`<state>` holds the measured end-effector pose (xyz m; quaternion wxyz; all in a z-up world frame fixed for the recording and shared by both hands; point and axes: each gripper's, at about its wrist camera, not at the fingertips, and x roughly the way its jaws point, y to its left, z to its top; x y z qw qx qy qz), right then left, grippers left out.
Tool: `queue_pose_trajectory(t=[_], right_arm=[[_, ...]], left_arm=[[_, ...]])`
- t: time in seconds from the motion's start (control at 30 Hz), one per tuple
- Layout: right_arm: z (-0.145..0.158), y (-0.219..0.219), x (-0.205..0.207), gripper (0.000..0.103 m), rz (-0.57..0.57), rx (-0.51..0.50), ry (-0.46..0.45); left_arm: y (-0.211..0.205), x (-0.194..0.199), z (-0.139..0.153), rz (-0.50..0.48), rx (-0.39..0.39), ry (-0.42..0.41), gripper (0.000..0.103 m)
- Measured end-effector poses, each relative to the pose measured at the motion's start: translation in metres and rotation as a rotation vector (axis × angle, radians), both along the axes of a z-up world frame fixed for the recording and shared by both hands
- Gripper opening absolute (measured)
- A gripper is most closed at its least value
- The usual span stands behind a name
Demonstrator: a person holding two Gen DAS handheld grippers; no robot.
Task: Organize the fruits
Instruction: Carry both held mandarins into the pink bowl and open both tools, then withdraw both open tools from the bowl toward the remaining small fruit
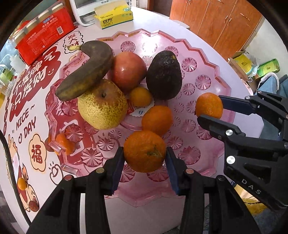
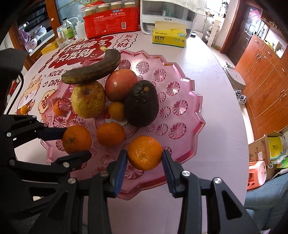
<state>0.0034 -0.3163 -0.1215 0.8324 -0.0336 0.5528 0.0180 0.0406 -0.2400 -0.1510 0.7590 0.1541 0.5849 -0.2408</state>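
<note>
- Nearest the left wrist camera, the left tool [image 1: 145,158] is pinching a tangerine [image 1: 144,150] between its blue pads, over the near part of the pink tray [image 1: 212,72].
- In the right wrist view, the right tool [image 2: 144,162] is gripping a second tangerine [image 2: 144,153] in the same way, over the tray's near rim; whether either fruit is resting on the tray or hanging just above it cannot be told.
- Just beyond the two held fruits, a third tangerine [image 1: 157,120] is lying loose on the tray floor, and a smaller orange fruit [image 1: 140,96] is sitting behind it at the centre.
- Further in, a speckled yellow pear [image 1: 102,105] is standing left of centre, a red apple [image 1: 128,70] is sitting behind it, and a dark avocado [image 1: 164,75] is leaning beside the apple on the right.
- A browned banana [image 1: 86,72] is lying across the top of the pear, stem pointing away.
- Seen through the tray's left rim, another small tangerine [image 1: 63,144] is lying on the worktop [image 1: 207,39].
- At the far edge of the worktop, a red package [image 1: 46,41] and a yellow tissue box [image 1: 113,17] are standing well apart from the tray.
</note>
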Motion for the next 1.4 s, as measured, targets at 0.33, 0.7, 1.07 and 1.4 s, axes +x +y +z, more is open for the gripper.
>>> queue_pose_trajectory(t=[0.33, 0.7, 1.07, 1.4], right_arm=[[0.002, -0.005, 0.004, 0.048, -0.029, 0.050, -0.002], [0.011, -0.008, 0.002, 0.055, -0.062, 0.062, -0.036], [0.015, -0.007, -0.003, 0.055, -0.080, 0.075, -0.050], [0.019, 0.005, -0.009, 0.055, -0.087, 0.103, -0.061]], left_arm=[[0.003, -0.003, 0.008, 0.000, 0.018, -0.044, 0.085], [0.011, -0.006, 0.016, 0.018, -0.002, -0.050, 0.087], [0.021, -0.014, 0.030, 0.030, -0.006, -0.094, 0.087], [0.046, -0.024, 0.048, 0.059, -0.029, -0.125, 0.087]])
